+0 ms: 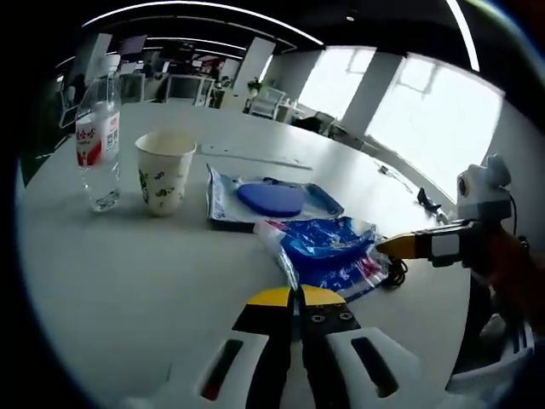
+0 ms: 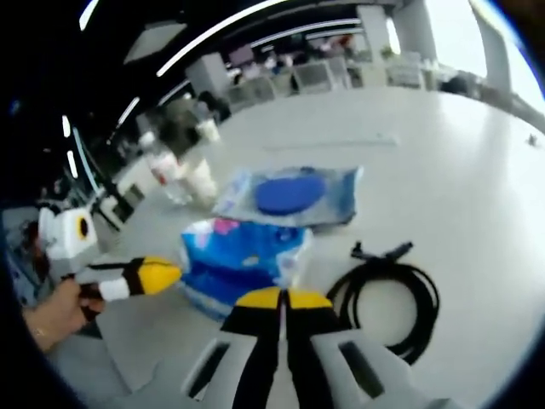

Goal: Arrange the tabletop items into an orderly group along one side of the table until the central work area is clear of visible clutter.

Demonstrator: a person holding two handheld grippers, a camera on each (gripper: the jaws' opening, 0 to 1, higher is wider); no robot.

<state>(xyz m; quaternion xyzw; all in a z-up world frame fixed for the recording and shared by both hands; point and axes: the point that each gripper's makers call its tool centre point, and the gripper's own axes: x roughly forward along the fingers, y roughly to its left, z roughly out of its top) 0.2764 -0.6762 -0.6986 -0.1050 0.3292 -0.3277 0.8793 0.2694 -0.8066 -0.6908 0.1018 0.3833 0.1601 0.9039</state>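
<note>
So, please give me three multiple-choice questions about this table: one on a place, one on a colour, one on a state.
1. What stands beside the water bottle?
A. paper cup
B. black cable
C. laptop

2. What colour is the round pad inside the clear packet?
A. red
B. blue
C. green

3. How do the jaws of the left gripper stand?
A. wide open
B. closed on the bottle
C. closed together, holding nothing

Answers: 1 A, the paper cup stands next to the bottle. 2 B, the pad is blue. 3 C, the yellow tips meet with nothing between them.
</note>
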